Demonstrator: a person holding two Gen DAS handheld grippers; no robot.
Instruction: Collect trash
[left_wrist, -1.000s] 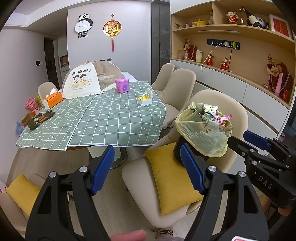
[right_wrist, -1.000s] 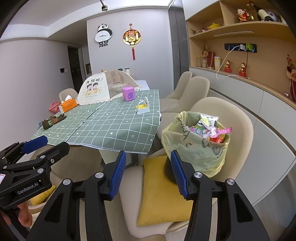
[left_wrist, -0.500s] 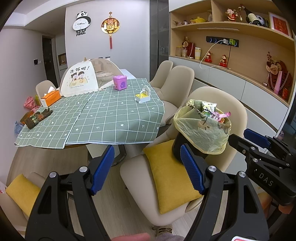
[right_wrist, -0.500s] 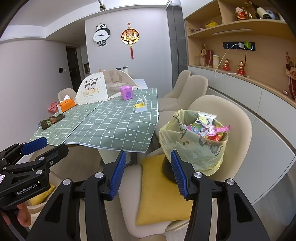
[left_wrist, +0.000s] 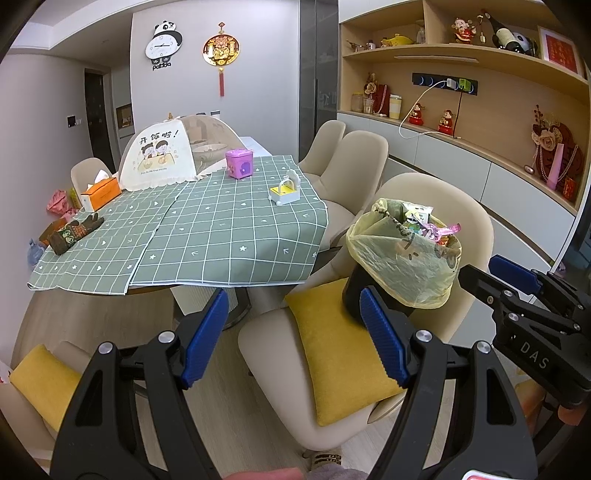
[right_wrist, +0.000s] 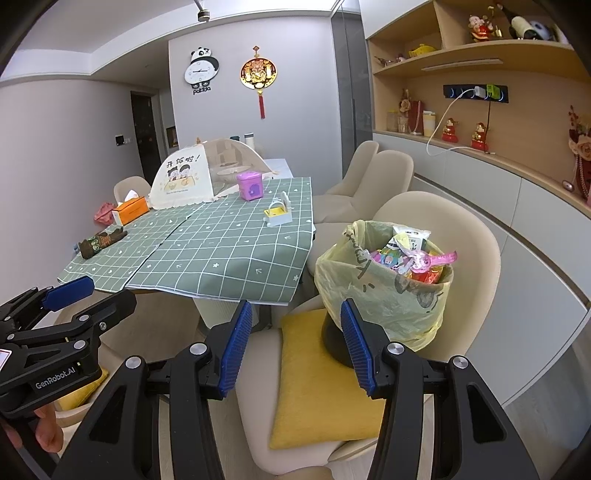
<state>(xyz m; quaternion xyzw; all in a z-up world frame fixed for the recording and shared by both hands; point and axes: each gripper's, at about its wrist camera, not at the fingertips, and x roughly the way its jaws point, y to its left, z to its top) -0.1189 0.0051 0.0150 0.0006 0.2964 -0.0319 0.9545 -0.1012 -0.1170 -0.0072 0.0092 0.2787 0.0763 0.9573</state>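
Left wrist view shows the left gripper (left_wrist: 295, 339) with its 2 blue pads spread apart around nothing, and the right gripper (left_wrist: 517, 273) poking in at the right edge. Right wrist view shows the right gripper's jaws apart and empty too, and looks deeper into the trash bin (right_wrist: 388, 295), which stands on a yellow cushion (right_wrist: 314, 384) on the chair (right_wrist: 443, 221) at the table's (right_wrist: 221, 258) near right corner. Wrappers (right_wrist: 410, 254) fill its yellow bag; the bin's dark base is partly hidden behind a pad.

Both wrist views face the table (left_wrist: 229, 236) and bin (right_wrist: 384, 295).
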